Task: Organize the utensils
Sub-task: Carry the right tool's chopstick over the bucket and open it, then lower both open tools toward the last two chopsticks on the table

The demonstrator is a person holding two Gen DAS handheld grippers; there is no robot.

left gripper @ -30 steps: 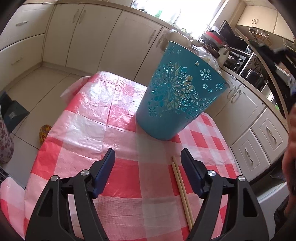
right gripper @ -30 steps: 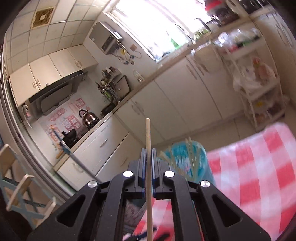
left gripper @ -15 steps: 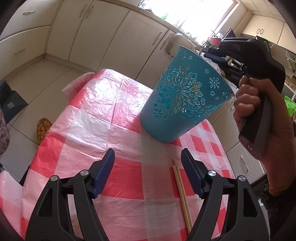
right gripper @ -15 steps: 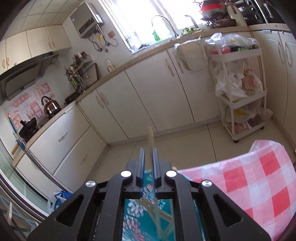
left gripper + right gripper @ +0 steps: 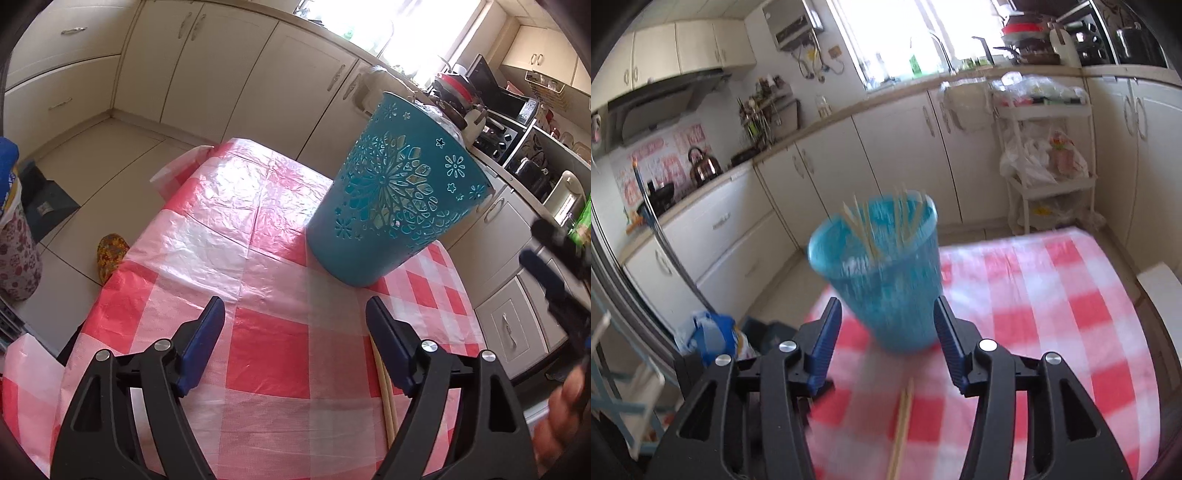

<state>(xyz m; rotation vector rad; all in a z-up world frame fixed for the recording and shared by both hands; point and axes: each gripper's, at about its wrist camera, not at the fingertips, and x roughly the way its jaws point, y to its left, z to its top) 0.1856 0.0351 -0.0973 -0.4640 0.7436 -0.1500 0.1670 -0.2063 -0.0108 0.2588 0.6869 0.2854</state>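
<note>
Wooden chopstick, clamped a second ago, is gone from the opening right hand-held gripper [image 5: 886, 339]; presumably dropped into the teal basket [image 5: 886, 280]. Left hand-held gripper [image 5: 295, 332] is held apart, empty.

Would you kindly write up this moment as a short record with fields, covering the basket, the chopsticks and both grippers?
surface: table under a red-and-white checked cloth
basket: teal, cut-out pattern, upright on the table
in basket: several chopsticks, tips above the rim
on table: two loose chopsticks side by side, apart from the basket
left gripper: open, opening, nothing between its jaws
right gripper: open, opening, nothing held; basket ahead
left to do: the loose chopsticks
</note>
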